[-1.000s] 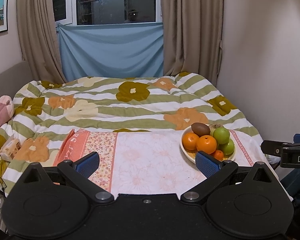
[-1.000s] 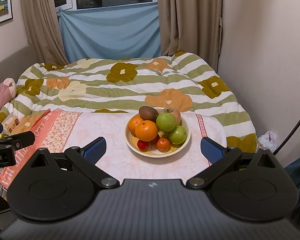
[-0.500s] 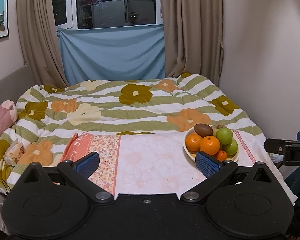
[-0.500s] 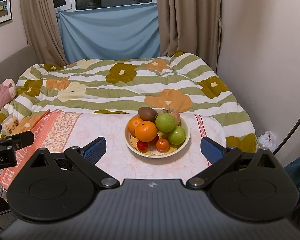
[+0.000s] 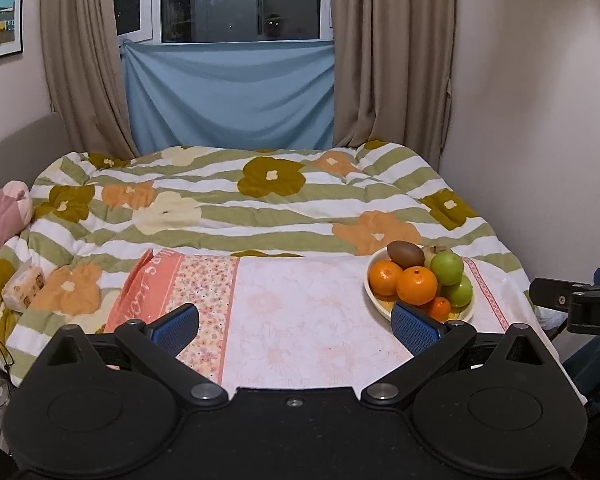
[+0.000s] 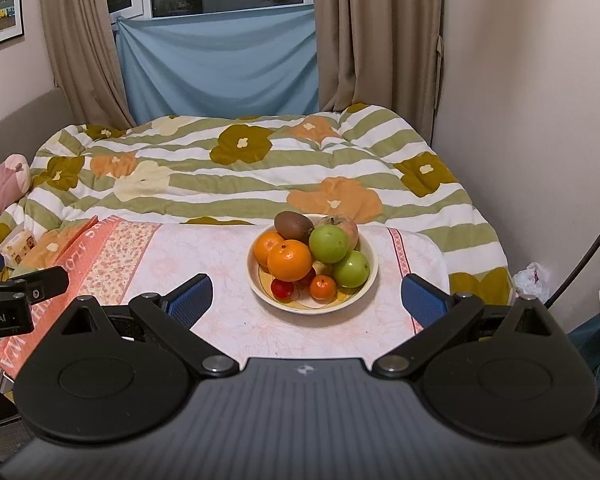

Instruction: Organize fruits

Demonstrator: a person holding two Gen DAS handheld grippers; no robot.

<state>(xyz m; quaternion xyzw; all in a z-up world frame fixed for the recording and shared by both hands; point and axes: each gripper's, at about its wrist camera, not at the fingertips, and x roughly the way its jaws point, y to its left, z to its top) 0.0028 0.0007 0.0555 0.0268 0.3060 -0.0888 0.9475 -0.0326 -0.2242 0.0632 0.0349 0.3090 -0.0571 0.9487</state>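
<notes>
A cream bowl (image 6: 364, 288) piled with fruit stands on a table with a pink floral cloth (image 6: 204, 248). It holds two oranges (image 6: 290, 261), two green apples (image 6: 329, 243), a brown kiwi (image 6: 293, 225), a small mandarin (image 6: 322, 286) and a red fruit (image 6: 282, 289). My right gripper (image 6: 306, 300) is open, held short of the bowl with nothing between its fingers. In the left wrist view the bowl (image 5: 374, 294) sits at the right. My left gripper (image 5: 296, 324) is open over bare cloth, its right pad (image 5: 414, 326) in front of the bowl.
Behind the table lies a bed with a striped flower quilt (image 6: 260, 168). A pink plush (image 5: 4, 216) and a tissue pack (image 5: 22, 290) rest at its left. A wall (image 6: 540, 100) stands close on the right, with a cable (image 6: 592, 252) and a white bag (image 6: 530, 278).
Both views have shifted slightly; the left wrist view has tilted upward, so the bowl sits lower and a bit more to the right in it. Both grippers stay open.
</notes>
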